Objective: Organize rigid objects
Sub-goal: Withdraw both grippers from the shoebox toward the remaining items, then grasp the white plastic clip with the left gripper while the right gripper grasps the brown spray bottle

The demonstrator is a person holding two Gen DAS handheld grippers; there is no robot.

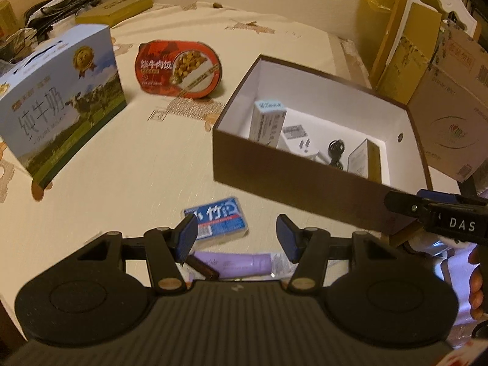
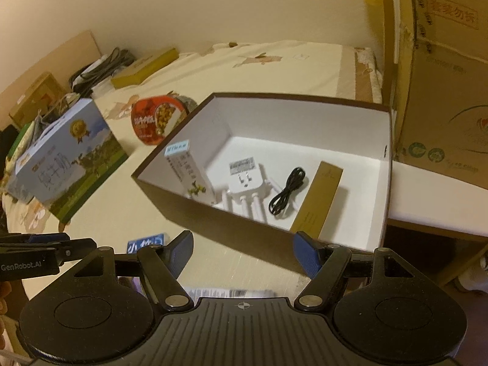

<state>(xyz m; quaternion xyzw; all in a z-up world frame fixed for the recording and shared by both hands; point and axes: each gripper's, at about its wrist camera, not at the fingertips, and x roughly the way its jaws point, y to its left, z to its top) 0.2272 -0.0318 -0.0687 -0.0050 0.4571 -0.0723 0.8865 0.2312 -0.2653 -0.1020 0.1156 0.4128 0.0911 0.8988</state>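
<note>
Bed [image 1: 152,158]: brown box [image 1: 305,183], milk carton [image 1: 61,100], blue pack [image 1: 221,219].

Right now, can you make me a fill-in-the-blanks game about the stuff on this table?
1. The white plug lies inside the brown ____.
2. Inside it, the black cable lies between the white plug and the ____ carton.
3. The small blue packet lies ____ the brown box, on the table.
4. The left claw holds ____.

Missing words: box; gold; outside; nothing
</note>
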